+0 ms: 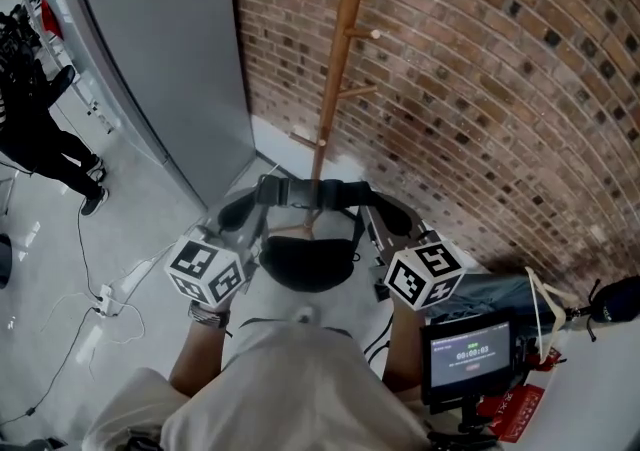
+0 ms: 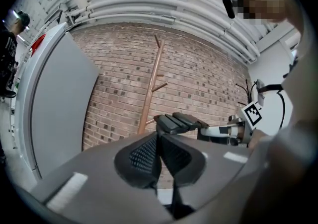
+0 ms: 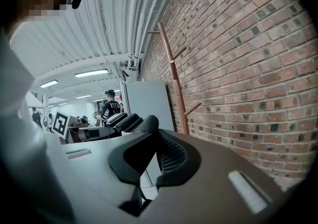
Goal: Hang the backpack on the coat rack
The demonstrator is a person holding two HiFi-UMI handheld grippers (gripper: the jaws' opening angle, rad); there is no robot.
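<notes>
You hold the backpack (image 1: 305, 264) up in front of your chest, between both grippers and low against the foot of the coat rack (image 1: 338, 69), whose wooden pole rises along the brick wall (image 1: 480, 89) with its pegs angled upward. The backpack is not yet on any peg. In the head view its black top band stretches across the base of the pole. Your left gripper (image 1: 240, 209) is at the band's left end and your right gripper (image 1: 395, 214) at its right end. In each gripper view the backpack's grey back panel, with black mesh padding and pale strips, fills the lower half and covers that gripper's own jaws. Each view shows the opposite gripper instead. From the left gripper view, the right gripper's dark fingers (image 2: 171, 121) lie close together at the backpack's top edge. The right gripper view shows your left gripper's fingers (image 3: 121, 118) the same way. So each gripper appears to be clamped onto the top of the backpack, with almost no gap between the fingers. A tall grey cabinet (image 1: 170, 59) stands just left of the rack. A person in black (image 1: 40, 129) stands well off to the left, and a small screen (image 1: 468, 357) sits near your right elbow.
</notes>
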